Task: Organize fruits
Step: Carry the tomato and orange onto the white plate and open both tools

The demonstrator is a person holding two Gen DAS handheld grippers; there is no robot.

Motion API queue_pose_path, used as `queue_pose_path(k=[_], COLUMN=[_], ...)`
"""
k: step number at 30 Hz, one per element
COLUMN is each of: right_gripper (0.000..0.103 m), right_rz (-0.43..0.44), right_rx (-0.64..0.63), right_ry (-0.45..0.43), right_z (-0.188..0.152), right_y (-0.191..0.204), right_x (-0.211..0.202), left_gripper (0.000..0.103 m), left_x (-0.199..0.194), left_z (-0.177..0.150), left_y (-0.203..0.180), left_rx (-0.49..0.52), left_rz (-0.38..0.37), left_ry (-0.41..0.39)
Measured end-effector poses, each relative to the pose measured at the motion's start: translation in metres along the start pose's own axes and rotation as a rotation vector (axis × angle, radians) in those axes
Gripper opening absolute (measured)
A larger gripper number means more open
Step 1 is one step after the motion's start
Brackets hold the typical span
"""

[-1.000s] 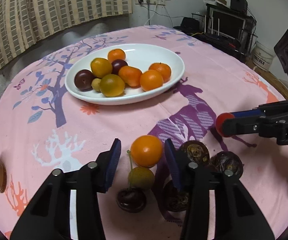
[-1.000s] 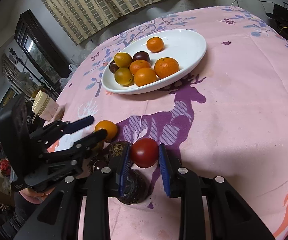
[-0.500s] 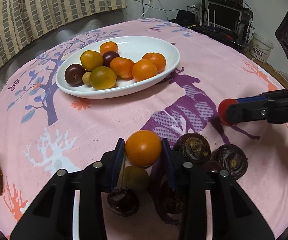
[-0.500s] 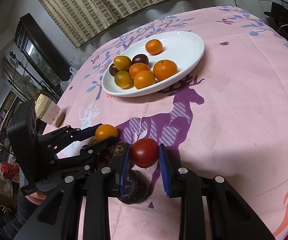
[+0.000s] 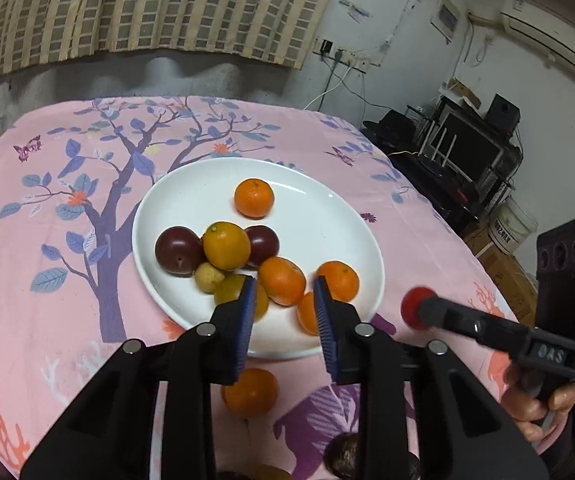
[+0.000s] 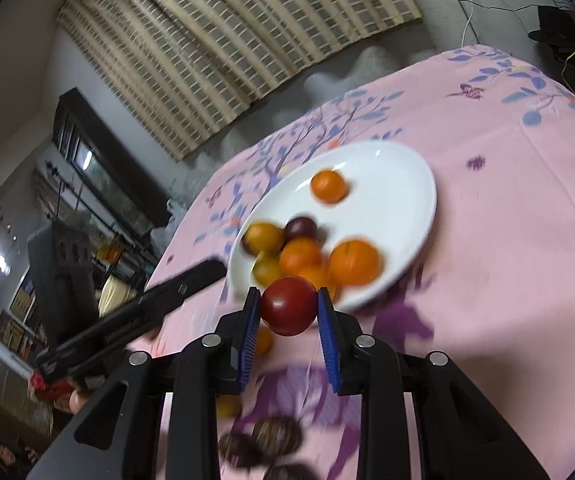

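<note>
In the left wrist view my left gripper (image 5: 285, 312) hovers over the near rim of the white plate (image 5: 327, 200). Its jaws are closing with a narrow gap and nothing between the pads. An orange (image 5: 249, 392) lies on the pink cloth below it. My right gripper (image 6: 287, 308) is shut on a red tomato (image 6: 289, 306), raised near the plate's (image 6: 407, 184) front edge. The tomato (image 5: 415, 308) also shows at the right, beside the plate. Several oranges, plums and yellow fruits fill the plate's near half.
Dark wrinkled fruits (image 6: 275, 436) and a small yellow fruit (image 6: 229, 404) lie on the cloth close to me. A hand (image 5: 539, 408) holds the right gripper. A rack of electronics (image 5: 467, 152) stands past the table's right edge, with a curtained wall behind the table.
Both grippers rose and moved towards the plate. The orange that sat between the left pads is out of them and lies on the cloth. The right gripper kept the tomato.
</note>
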State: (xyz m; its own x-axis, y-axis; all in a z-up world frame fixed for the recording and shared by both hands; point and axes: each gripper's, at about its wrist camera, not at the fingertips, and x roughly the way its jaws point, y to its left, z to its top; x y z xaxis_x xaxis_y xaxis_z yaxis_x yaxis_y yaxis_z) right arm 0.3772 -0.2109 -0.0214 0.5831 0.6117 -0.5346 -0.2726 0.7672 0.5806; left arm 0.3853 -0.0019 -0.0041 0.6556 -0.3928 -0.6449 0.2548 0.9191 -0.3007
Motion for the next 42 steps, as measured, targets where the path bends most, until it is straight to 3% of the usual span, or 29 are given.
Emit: queue_pose_path(k=[4,6,9,13,16,17,18,20,25,28,31,32,33,36,39,42], right_gripper=[0.029,0.029,0.029,0.029,0.029,0.029,0.029,0.029,0.029,0.030,0.033,0.040,0.052,0.053,0.058,0.061], right_rz=[0.008,0.025,0.060,0.092,0.112,0.120,0.124,0.129,0.085,0.027,-0.009,-0.016,-0.026,-0.041,-0.047,-0.080], right_rx=[0.018,0.024,0.017,0.016,0.030,0.039,0.049,0.061,0.085,0.081,0.079,0.078,0.076,0.059,0.036,-0.063], right_ry=[0.008,0.011,-0.015,-0.020,-0.017,-0.016,-0.016,-0.017,-0.007,0.002,0.010,0.007,0.001,-0.007,-0.008,-0.006], right_z=[0.007,0.006,0.007,0.007,0.009,0.010,0.012,0.015,0.037,0.047,0.051,0.051,0.050,0.049,0.043,0.024], right_y=[-0.009,-0.009,-0.003,0.002,0.000,-0.001,-0.003,-0.006,-0.023,-0.030,-0.036,-0.037,-0.038,-0.034,-0.024,-0.003], right_x=[0.003,-0.002,-0.013,-0.018,-0.017,-0.017,-0.016,-0.014,0.011,0.033,0.050,0.052,0.052,0.046,0.035,0.019], left_gripper=[0.031,0.043,0.048,0.049,0.049,0.043,0.036,0.036,0.035,0.035,0.035,0.039,0.053,0.078,0.090,0.096], left_x=[-0.001,-0.002,0.001,0.018,0.032,0.036,0.040,0.038,0.008,0.015,0.036,0.043,0.048,0.037,0.011,-0.013], left_z=[-0.010,-0.021,-0.033,-0.049,-0.063,-0.065,-0.066,-0.061,-0.020,0.009,0.025,0.027,0.028,0.027,0.025,0.016], left_y=[0.008,0.010,0.010,-0.005,-0.013,-0.013,-0.011,-0.006,-0.001,0.000,0.005,0.007,0.011,0.012,0.007,0.006], left_rx=[0.090,0.143,0.194,0.300,0.373,0.379,0.379,0.345,0.223,0.171,0.089,0.060,0.037,0.024,0.048,0.044], left_rz=[0.042,0.066,0.061,0.055,0.106,0.118,0.136,0.117,0.019,0.050,0.042,0.039,0.031,0.063,0.145,0.185], left_ry=[0.084,0.120,0.157,0.220,0.250,0.260,0.266,0.266,0.126,0.055,0.050,0.062,0.072,0.020,-0.048,-0.072])
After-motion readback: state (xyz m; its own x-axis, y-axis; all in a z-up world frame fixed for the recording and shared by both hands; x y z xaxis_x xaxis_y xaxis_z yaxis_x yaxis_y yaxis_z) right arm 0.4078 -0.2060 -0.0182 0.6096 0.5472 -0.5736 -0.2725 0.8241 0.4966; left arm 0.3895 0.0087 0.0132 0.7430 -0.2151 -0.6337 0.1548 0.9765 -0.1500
